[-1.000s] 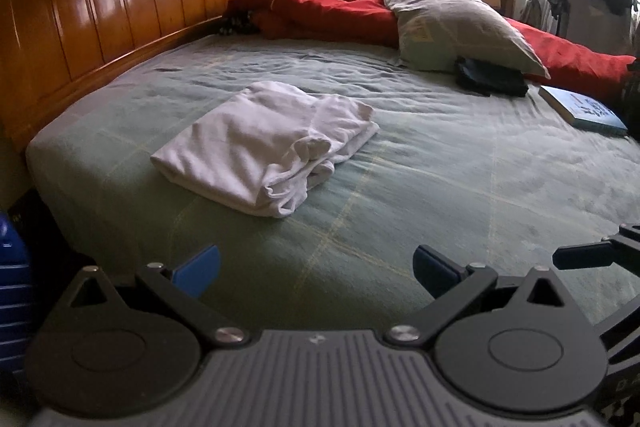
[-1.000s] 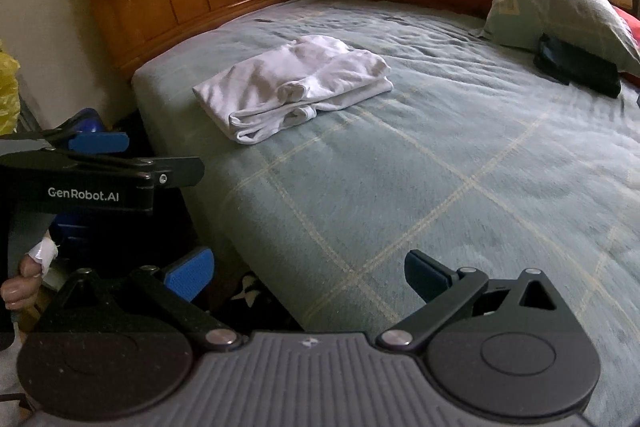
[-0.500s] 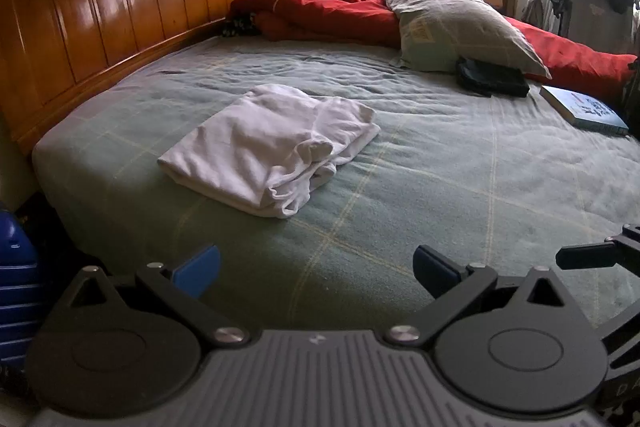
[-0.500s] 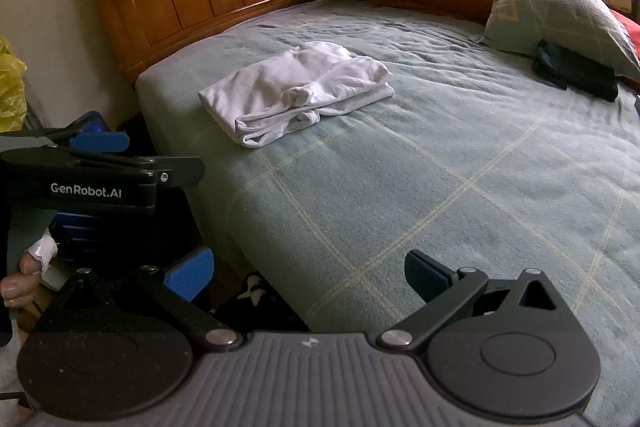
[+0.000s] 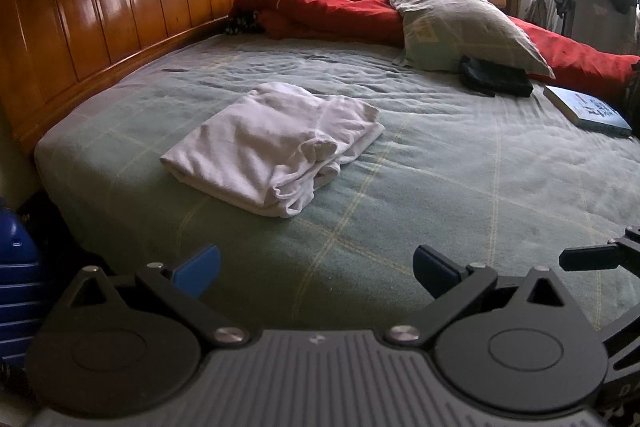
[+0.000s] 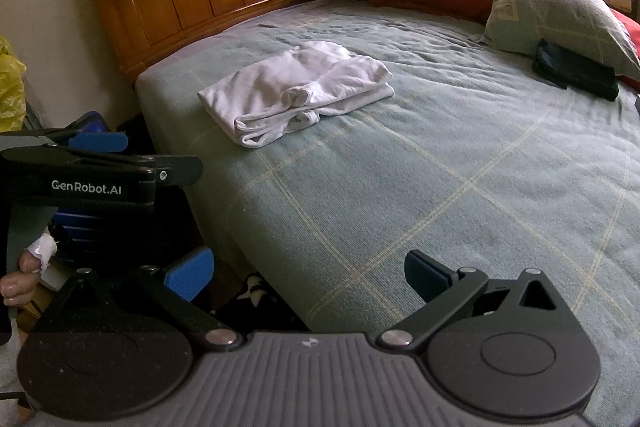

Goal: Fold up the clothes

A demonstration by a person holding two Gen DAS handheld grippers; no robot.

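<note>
A folded white garment lies on the green checked bedspread toward the wooden headboard; the right wrist view shows the garment near the bed's left corner. My left gripper is open and empty, held back at the bed's near edge, well short of the garment. My right gripper is open and empty too, over the bed's near corner. The left gripper shows from the side at the left of the right wrist view, with a hand below it.
A wooden headboard runs along the left. A red duvet, a grey pillow, a black pouch and a blue book lie at the far side. A blue suitcase stands beside the bed.
Both grippers have drawn back a little from the bed, so the garment sits slightly farther away. Both stay open and the garment has not moved.
</note>
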